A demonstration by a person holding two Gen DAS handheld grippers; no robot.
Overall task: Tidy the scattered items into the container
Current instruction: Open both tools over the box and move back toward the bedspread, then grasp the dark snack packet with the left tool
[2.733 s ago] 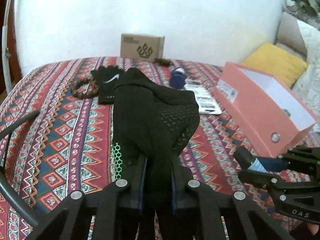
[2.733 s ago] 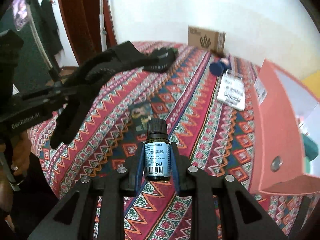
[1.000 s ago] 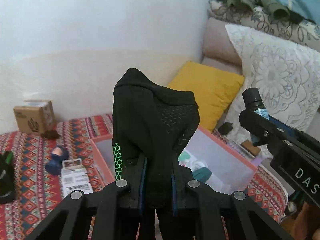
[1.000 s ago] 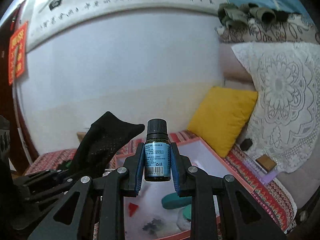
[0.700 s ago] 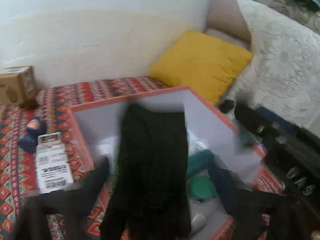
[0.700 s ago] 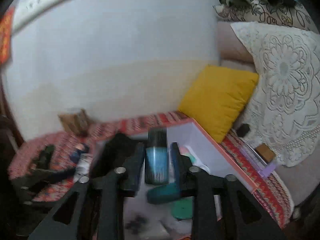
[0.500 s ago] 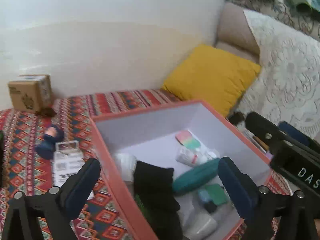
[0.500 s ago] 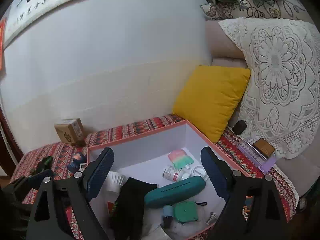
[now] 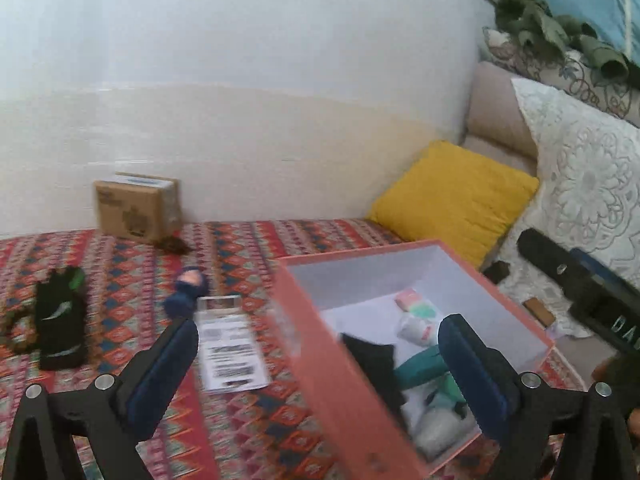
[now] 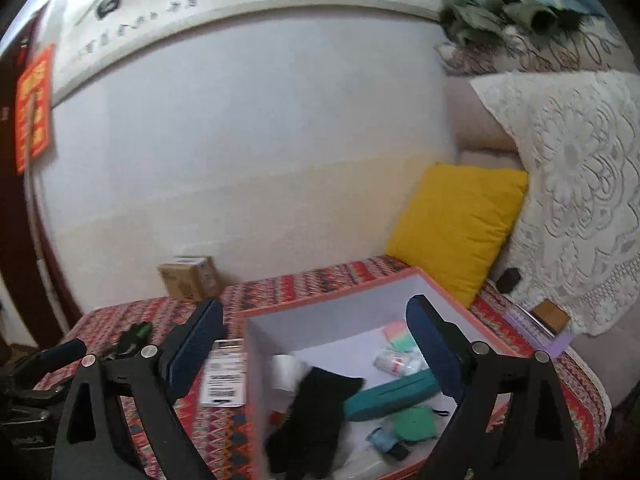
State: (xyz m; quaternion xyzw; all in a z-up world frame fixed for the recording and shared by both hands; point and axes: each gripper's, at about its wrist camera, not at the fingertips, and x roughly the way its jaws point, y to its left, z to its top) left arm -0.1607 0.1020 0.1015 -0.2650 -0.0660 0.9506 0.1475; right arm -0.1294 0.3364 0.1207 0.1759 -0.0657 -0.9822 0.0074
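Left gripper (image 9: 318, 356) stood wide apart, empty; right gripper (image 10: 316, 344) was opening, nothing between its jaws; black fabric glove (image 10: 310, 412) lay inside the orange cardboard box (image 10: 256, 392) on the patterned bedspread (image 9: 120, 280).

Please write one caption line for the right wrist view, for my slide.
Right tool opening, empty, above the orange box holding a black glove.

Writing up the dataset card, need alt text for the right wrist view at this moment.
The right gripper hangs over an open orange box on a patterned bedspread, its jaws opening with nothing between them. Inside lie a black glove, a teal case and a small blue-labelled bottle. A yellow cushion leans behind.
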